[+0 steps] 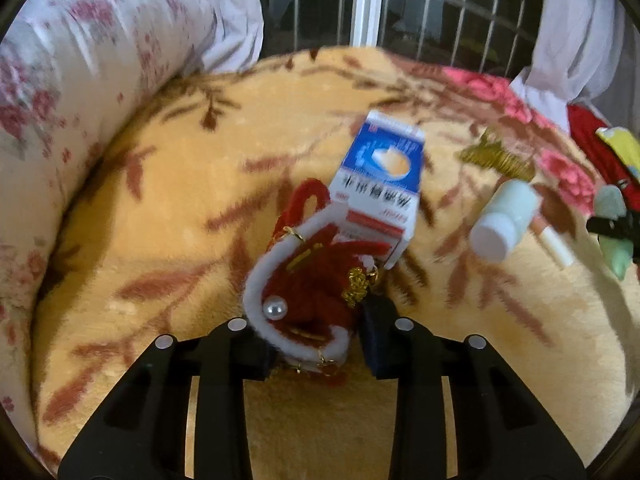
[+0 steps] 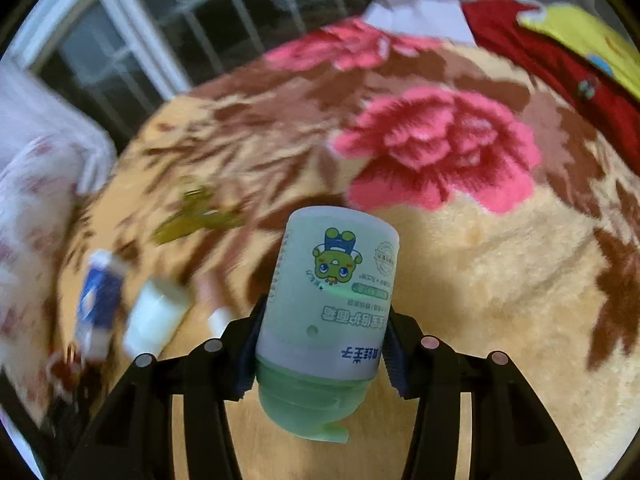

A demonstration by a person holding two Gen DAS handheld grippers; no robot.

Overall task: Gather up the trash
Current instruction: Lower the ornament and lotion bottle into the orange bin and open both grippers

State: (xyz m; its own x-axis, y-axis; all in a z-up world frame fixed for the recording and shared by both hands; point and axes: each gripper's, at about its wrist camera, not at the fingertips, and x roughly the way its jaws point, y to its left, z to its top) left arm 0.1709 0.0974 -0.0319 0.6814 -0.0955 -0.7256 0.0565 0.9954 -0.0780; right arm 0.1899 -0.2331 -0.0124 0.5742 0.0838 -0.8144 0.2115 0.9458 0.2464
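My left gripper (image 1: 316, 344) is shut on a red and white pipe-cleaner ornament (image 1: 304, 292) with a pearl and gold charms, held just above the yellow floral blanket (image 1: 168, 208). Behind it lies a blue and white carton (image 1: 380, 184), with a small white bottle (image 1: 502, 220) and a cigarette (image 1: 554, 242) to its right. My right gripper (image 2: 320, 356) is shut on a pale green cream bottle (image 2: 328, 304) with a cartoon frog label, cap towards the camera. The carton (image 2: 98, 300) and white bottle (image 2: 154, 320) show blurred at left in the right wrist view.
A gold hair claw (image 1: 496, 156) lies behind the white bottle, and shows in the right wrist view (image 2: 196, 216). A floral pillow (image 1: 60, 100) lines the left. Red and yellow cloth (image 2: 568, 52) lies at the far right. A barred window (image 1: 380, 0) stands behind.
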